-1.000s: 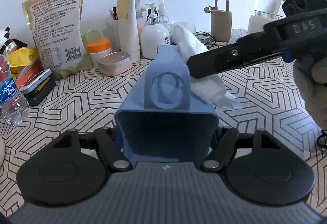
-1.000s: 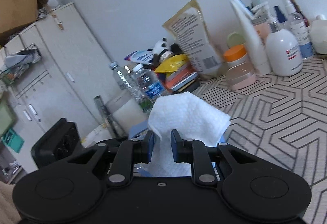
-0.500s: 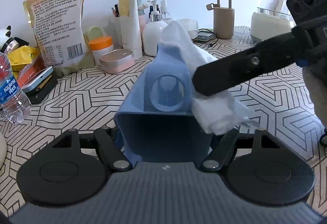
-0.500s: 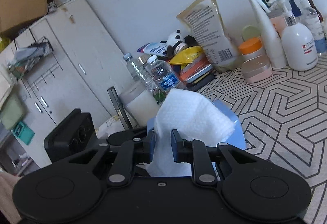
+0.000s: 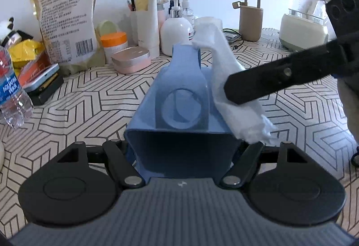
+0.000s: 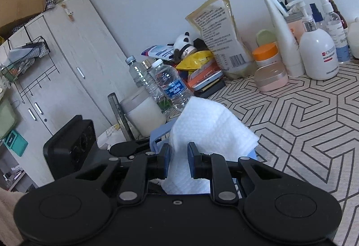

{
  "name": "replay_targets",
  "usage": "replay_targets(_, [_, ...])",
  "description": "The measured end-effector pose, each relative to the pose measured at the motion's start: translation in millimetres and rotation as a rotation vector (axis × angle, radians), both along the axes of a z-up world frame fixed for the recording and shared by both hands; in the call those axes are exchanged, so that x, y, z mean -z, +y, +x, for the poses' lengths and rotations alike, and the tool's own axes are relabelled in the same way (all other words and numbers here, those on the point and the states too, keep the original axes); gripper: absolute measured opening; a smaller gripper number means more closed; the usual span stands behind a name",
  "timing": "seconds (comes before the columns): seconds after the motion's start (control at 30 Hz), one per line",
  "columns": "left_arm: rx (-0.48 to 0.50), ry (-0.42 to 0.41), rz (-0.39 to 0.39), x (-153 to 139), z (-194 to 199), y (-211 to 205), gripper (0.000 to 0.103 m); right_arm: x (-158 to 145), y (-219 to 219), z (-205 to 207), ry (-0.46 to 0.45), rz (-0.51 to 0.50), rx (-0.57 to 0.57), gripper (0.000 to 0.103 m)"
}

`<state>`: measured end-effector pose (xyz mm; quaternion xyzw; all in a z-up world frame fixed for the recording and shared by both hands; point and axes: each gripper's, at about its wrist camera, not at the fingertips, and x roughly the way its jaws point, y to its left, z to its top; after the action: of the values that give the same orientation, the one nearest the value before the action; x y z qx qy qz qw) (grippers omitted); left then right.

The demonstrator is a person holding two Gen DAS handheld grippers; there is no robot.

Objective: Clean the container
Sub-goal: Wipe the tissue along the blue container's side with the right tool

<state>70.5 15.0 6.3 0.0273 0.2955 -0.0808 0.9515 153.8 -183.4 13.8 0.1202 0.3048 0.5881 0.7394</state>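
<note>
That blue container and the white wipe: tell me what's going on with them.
A person is cleaning it with two handheld grippers. The left gripper has the blue container between its fingers, its jaws having just opened a little. The right gripper is shut on a white wipe, which lies against the container's right side.

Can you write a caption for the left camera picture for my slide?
Left tongs hold a blue container while right tongs wipe it with white tissue.

"AQUAFINA" on water bottle label (image 5: 10, 88), barcode on tan pouch (image 5: 84, 49)
</note>
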Motion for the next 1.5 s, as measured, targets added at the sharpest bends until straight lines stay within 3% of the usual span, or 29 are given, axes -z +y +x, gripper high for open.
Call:
replay_targets(0.17, [0.003,0.036,-0.032,1.8,6.5,3.6,0.089,0.5,1.4,-0.8,0.011,-0.001,-0.012,0.023])
replay_targets(0.23, [-0.005,0.043,-0.073,2.4,7.4,10.0,0.089,2.0,3.7,-1.2,0.022,-0.001,-0.023,0.023])
replay_targets(0.3, [-0.023,0.032,-0.099,2.3,5.9,15.4,0.078,3.3,6.3,-1.8,0.028,-0.005,-0.033,0.023])
replay_targets(0.33, [-0.028,0.027,-0.103,2.3,5.0,16.8,0.077,3.8,7.1,-2.1,0.03,-0.008,-0.035,0.023])
replay_targets(1.2, [0.003,-0.012,-0.056,-0.5,-3.4,8.7,0.075,5.7,-5.2,10.4,0.032,-0.043,0.085,0.024])
replay_targets(1.5, [0.007,-0.024,-0.034,-1.3,-5.7,4.8,0.074,4.5,-3.4,8.5,0.033,-0.029,0.079,0.025])
